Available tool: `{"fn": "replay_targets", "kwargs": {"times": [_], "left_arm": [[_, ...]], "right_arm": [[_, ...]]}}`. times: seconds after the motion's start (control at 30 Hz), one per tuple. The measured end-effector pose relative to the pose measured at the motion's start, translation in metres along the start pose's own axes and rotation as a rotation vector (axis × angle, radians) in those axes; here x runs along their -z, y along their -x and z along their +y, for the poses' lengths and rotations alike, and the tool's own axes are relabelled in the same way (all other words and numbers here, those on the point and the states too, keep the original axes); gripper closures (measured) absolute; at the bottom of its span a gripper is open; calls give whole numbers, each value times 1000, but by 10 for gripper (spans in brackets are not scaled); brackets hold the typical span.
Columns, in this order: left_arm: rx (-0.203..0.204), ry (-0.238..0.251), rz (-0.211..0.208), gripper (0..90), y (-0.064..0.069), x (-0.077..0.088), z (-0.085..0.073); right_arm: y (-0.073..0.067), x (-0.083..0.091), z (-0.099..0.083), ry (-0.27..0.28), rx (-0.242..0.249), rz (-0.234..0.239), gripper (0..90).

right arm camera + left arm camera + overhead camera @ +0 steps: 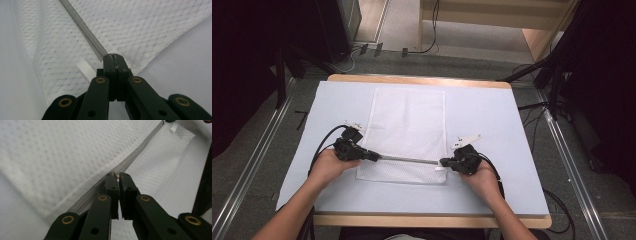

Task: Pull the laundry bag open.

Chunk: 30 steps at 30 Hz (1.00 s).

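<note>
1. Across the near part of the surface (pixel 492 115), our mesh bag's (pixel 409 120) zipper (pixel 408 159) runs left to right.
2. Left tongs (pixel 375 156) pinch its slider; right tongs (pixel 443 162) clamp the zipper's far end.

A wood-edged counter (pixel 422 220) covered by a pale blue sheet (pixel 492 115), on which a white mesh bag (pixel 409 120) with a grey zipper (pixel 407 159) lies flat

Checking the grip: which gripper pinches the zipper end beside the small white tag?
The right gripper; the white tag lies beside its fingers. The left gripper holds the zipper at the opposite end.
</note>
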<state>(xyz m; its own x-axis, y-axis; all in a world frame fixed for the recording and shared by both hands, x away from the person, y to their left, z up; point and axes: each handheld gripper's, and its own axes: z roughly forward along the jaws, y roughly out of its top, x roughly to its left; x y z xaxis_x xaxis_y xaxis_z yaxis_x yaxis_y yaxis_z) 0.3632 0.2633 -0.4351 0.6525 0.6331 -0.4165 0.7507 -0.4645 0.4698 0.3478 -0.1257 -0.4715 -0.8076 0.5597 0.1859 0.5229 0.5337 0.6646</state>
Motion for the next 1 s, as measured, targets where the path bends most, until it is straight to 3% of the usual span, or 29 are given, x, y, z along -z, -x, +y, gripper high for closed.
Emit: {"fn": "replay_targets", "kwargs": {"times": [0.47, 0.73, 1.0], "left_arm": [[109, 56, 45, 878, -27, 35, -31], [104, 45, 77, 878, -26, 35, -35], [100, 48, 69, 874, -24, 35, -39]], "right_arm": [[4, 0, 3, -15, 1, 28, 900], [6, -1, 5, -28, -2, 43, 900], [7, -1, 6, -34, -9, 50, 900]]}}
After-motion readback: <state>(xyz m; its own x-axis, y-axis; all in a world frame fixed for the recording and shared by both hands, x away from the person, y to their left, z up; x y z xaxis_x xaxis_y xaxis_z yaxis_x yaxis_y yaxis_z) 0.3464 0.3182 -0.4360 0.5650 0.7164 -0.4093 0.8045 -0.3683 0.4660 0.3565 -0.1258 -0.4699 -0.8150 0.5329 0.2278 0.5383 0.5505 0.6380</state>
